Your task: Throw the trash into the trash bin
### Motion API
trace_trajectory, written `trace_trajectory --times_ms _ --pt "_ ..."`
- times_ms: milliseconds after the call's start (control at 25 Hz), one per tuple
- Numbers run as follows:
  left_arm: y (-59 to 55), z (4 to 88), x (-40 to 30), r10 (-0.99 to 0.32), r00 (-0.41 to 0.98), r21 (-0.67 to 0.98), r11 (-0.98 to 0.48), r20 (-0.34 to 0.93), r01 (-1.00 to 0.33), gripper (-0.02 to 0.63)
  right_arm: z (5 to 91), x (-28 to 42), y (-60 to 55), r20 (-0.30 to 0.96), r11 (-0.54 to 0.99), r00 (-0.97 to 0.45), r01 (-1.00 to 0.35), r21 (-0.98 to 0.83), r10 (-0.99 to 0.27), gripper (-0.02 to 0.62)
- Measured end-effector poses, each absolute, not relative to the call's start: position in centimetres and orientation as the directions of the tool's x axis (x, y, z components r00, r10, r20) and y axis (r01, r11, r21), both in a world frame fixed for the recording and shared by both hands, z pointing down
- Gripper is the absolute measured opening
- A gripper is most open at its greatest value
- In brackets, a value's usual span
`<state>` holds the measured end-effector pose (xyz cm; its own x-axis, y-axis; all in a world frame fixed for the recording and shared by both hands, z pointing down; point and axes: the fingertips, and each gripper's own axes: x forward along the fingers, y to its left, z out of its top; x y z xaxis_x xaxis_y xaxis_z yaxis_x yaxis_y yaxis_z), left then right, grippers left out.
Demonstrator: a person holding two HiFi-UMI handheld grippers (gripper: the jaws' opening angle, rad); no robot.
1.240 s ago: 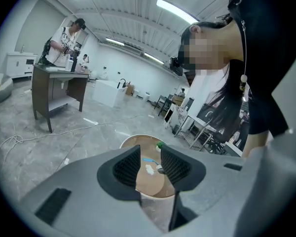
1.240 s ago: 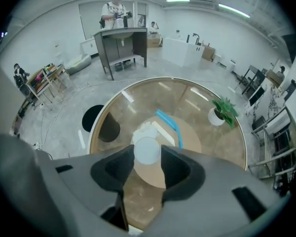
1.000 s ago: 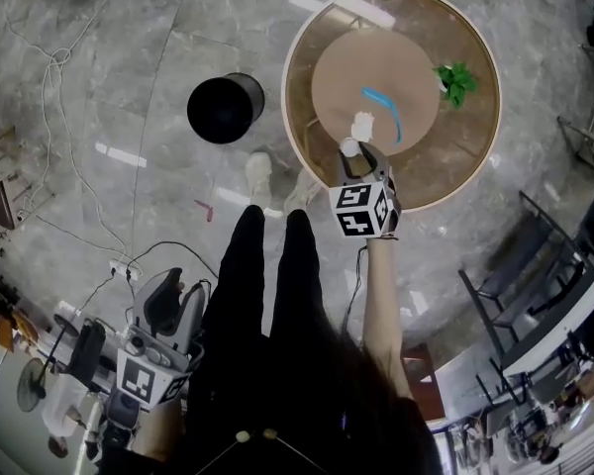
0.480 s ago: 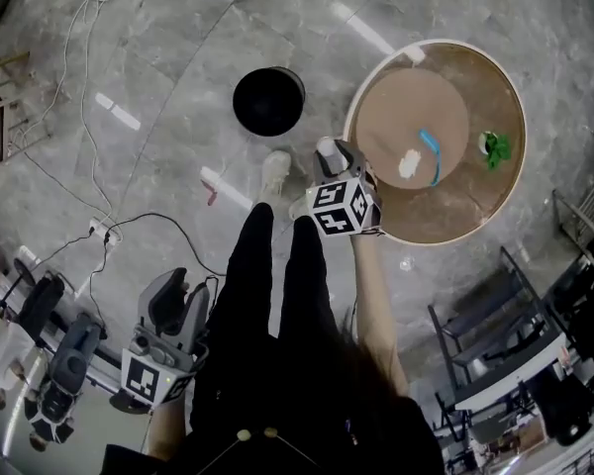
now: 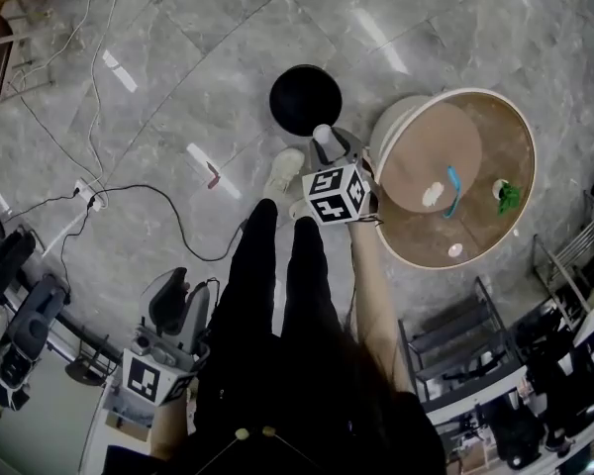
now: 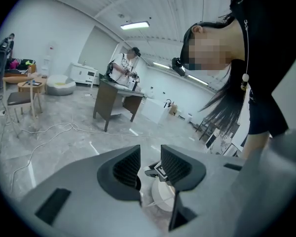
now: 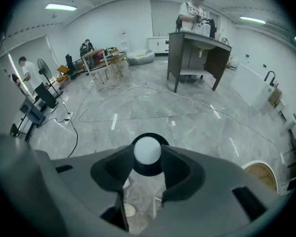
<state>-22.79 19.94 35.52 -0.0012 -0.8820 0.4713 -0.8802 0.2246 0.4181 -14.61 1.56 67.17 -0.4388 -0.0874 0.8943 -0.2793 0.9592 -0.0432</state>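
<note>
Your right gripper [image 7: 148, 158] has its fingers partly open and clamped on the white ball [image 7: 148, 150], which sits right at the fingertips. The bin [image 7: 147, 170] lies just beyond and below them. Bring the tips squarely over the bin's mouth before you let go, since a ball released short will likely roll away. Your left gripper [image 6: 150, 164] hangs with fingers slightly apart, holding nothing.

The right tongs [image 7: 148, 158] pinched a white ball [image 7: 147, 149], possibly wadded paper, framed against the dark mouth of a black trash bin [image 7: 147, 171] on the grey marble floor [image 7: 153, 107]. Cables [image 7: 103, 100] trailed beyond, and a round counter [image 7: 260, 174] showed at the frame's edge.
</note>
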Motion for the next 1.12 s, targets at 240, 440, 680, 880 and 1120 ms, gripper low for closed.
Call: trace_trajectory --times_ms 240,440,680,880,1120 --pt "21.0 35.7 -24.9 -0.877 -0.050 0.447 0.291 0.477 -0.846 0.130 67.4 -17.4 2.3 0.894 0.969 -0.442 -0.243 -0.038 -0.076 0.176" --pt "20.7 35.8 -24.9 -0.881 -0.052 0.458 0.294 0.471 -0.839 0.130 67.8 -17.9 2.5 0.895 0.974 -0.440 -0.225 -0.032 -0.072 0.178" --pt "20.6 35.9 -25.0 -0.878 -0.036 0.455 0.282 0.477 -0.844 0.130 68.6 -17.6 2.2 0.900 0.970 -0.430 -0.240 -0.035 -0.074 0.172" --pt "21.1 36.2 -25.0 -0.877 -0.037 0.427 0.269 0.478 -0.863 0.130 69.1 -17.0 2.2 0.901 0.967 -0.426 -0.252 -0.033 -0.080 0.178" --pt "20.5 36.4 -24.1 -0.878 0.013 0.426 0.219 0.479 -0.878 0.130 68.9 -15.3 2.2 0.899 0.951 -0.424 -0.308 -0.029 -0.110 0.181"
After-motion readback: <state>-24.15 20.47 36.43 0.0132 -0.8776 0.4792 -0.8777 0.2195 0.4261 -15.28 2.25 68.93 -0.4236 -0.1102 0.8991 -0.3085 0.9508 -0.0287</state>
